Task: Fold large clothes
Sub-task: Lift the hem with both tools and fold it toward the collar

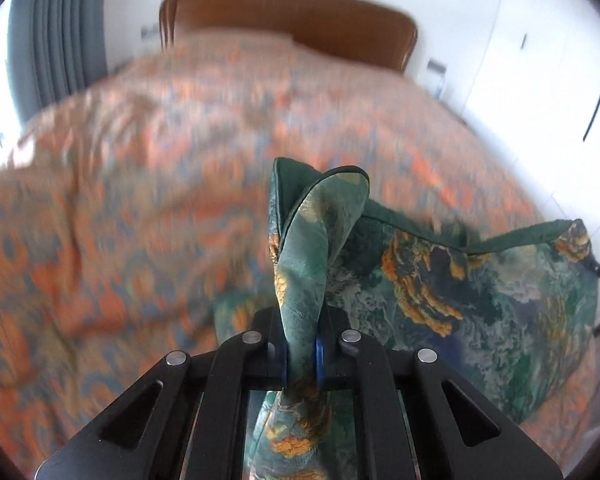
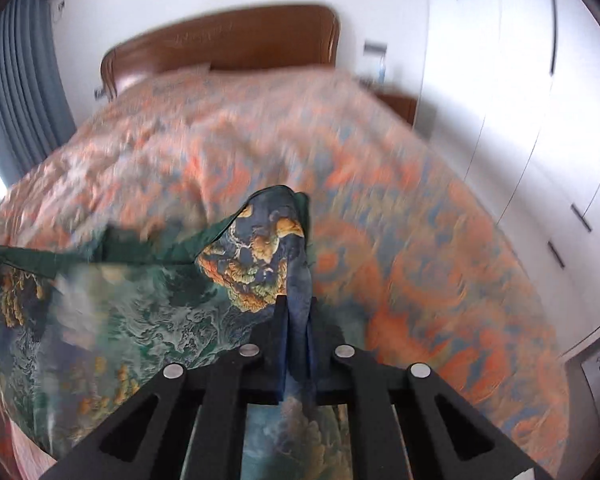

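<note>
Left gripper (image 1: 301, 354) and right gripper (image 2: 296, 354) each clamped on a corner of the green patterned garment (image 1: 460, 280), slung low centre over the orange bedspread (image 1: 120, 200): thin bunched pinches, liable to slip if tugged apart.

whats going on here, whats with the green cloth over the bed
A person is folding a large green flowered cloth over a bed with an orange patterned bedspread. Each hand works a gripper: the left gripper and the right gripper both have their jaws shut on a bunched corner of the cloth. The cloth hangs stretched between the two, above the bedspread. No fold shows yet.
</note>
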